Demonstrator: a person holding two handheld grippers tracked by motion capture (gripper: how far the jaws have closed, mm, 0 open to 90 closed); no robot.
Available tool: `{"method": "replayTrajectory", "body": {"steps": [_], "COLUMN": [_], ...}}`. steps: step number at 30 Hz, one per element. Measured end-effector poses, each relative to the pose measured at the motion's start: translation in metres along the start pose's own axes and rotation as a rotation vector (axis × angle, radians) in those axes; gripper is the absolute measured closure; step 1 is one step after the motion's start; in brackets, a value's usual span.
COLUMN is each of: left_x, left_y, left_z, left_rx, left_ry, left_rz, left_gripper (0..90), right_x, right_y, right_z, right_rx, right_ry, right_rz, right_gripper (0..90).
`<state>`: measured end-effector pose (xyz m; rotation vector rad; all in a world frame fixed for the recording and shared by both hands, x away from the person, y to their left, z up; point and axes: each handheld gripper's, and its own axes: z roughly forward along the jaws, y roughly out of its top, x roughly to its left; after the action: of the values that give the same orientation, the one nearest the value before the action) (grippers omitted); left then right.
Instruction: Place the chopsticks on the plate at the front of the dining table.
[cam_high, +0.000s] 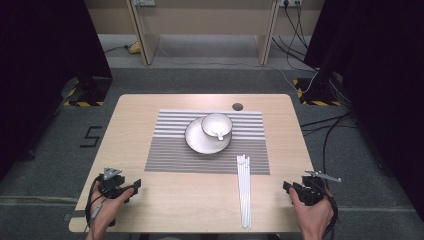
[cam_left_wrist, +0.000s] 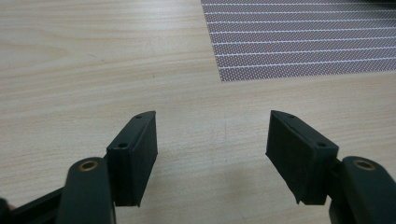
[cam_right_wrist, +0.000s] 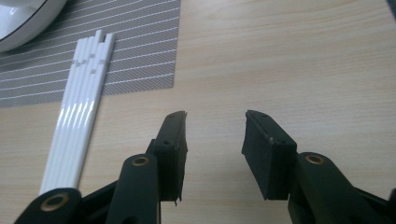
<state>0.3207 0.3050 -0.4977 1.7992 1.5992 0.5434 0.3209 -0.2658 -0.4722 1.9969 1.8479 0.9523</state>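
Nearest the high camera: the person's two hands at the near edge of the table (cam_high: 150, 107), one gripper in each.

Left gripper (cam_high: 131, 189): rests at the near left corner of the table, jaws pointing toward the right. In the left gripper view (cam_left_wrist: 212, 140) the two black jaws stand wide apart with bare wood between them; nothing held, nothing touched. The near left corner of the placemat (cam_left_wrist: 299, 42) lies ahead and to the right of the jaws in that view, apart from them.

Right gripper (cam_high: 290, 189): sits at the near right edge of the table, jaws pointing left. In the right gripper view (cam_right_wrist: 215, 140) the jaws are spread, with only tabletop between the pads; no grip on anything.

Straws (cam_high: 244, 190): a bundle of white straws lying flat, side by side, running from the near edge of the table up onto the near right part of the placemat (cam_high: 207, 150). Far ends rest on the mat, near ends on bare wood. In the right gripper view the straws (cam_right_wrist: 79, 116) lie to the left of the jaws, near but not touching.

Plate (cam_high: 195, 142): white, on the middle of the grey striped placemat. A white cup (cam_high: 216, 125) sits on the far right part of the plate, with a small white object inside, too small to identify. The plate rim (cam_right_wrist: 23, 23) shows at the top left corner of the right gripper view.

Both grippers are well apart from plate and cup.
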Motion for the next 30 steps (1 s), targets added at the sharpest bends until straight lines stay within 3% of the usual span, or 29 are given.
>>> {"method": "replayTrajectory", "body": {"steps": [4,11,19,30], "left_x": [0.000,0.002,0.001,0.000], "left_y": [0.000,-0.001,-0.002,-0.002], "left_z": [0.000,0.001,0.001,0.001], "left_rx": [0.007,-0.023,-0.024,-0.024], "left_ry": [-0.005,0.001,-0.002,-0.012], "left_rz": [-0.003,-0.007,-0.001,0.006], "left_gripper": [33.2,33.3,32.5,32.4], "right_x": [0.011,0.030,0.068,0.100], "right_y": [0.004,0.011,0.026,0.038], "right_z": [0.003,0.010,0.027,0.060], "right_rx": [0.030,0.067,0.190,0.342], "right_ry": [0.011,0.028,0.032,0.009], "right_rz": [-0.024,-0.060,-0.125,-0.167], "right_gripper": [59.3,59.6,65.3,71.0]}}
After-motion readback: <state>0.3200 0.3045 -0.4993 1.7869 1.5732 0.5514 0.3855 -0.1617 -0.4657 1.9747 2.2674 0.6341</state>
